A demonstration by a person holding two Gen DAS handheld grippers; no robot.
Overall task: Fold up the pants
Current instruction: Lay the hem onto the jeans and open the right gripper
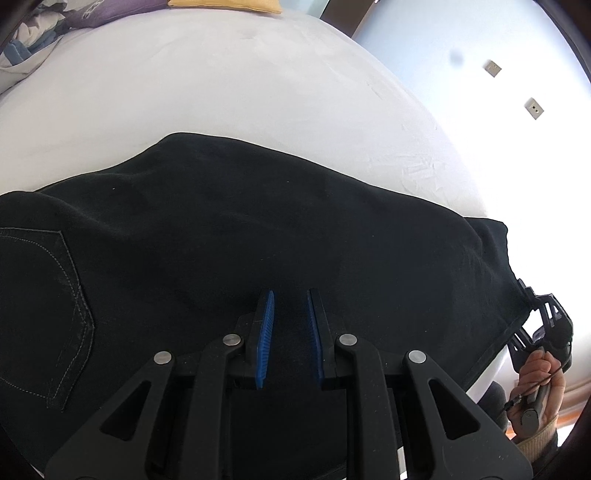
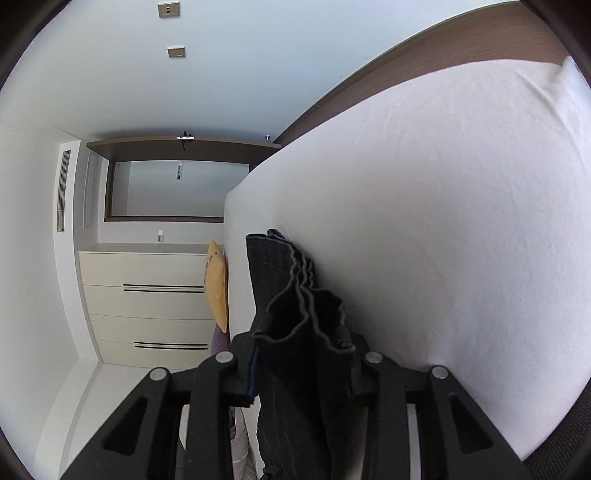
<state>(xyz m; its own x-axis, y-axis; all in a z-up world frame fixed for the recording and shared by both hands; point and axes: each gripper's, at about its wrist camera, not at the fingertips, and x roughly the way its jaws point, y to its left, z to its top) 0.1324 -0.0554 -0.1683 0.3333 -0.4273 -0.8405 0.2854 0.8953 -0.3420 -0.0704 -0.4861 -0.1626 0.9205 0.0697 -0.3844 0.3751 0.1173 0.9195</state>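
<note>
White bedsheet covers the bed (image 1: 229, 85), which fills most of both views, with pale walls behind it. Black jeans (image 1: 240, 229) lie spread across the near part of the mattress, the cloth dark and slightly rumpled, with a back pocket (image 1: 44, 306) outlined in light stitching at the left of the left wrist view. Their hem end hangs past the mattress edge at the right.

Over the middle of the jeans the left claw (image 1: 290, 295) points down at the fabric; its blue ribbed pads (image 1: 266, 332) stand narrowly apart with only flat cloth showing in the gap, so it is nearly clenched and grips nothing that can be seen.

At the far right of that view the right claw (image 1: 532, 295) meets the hem, held by a hand (image 1: 543, 384). The right wrist view shows this close up: the right claw (image 2: 303, 354) is clenched on the bunched hem layers (image 2: 295, 295), whose grey-edged folds stand up in waves between its fingers, against the mattress side.

Only the right wrist view shows a cream chest of drawers (image 2: 147, 302), a framed mirror above it, wall outlets and a yellow cushion (image 2: 217, 284). Only the left wrist view shows the pocket, a purple pillow (image 1: 110, 11) and crumpled bedding at the bed's far corner.
</note>
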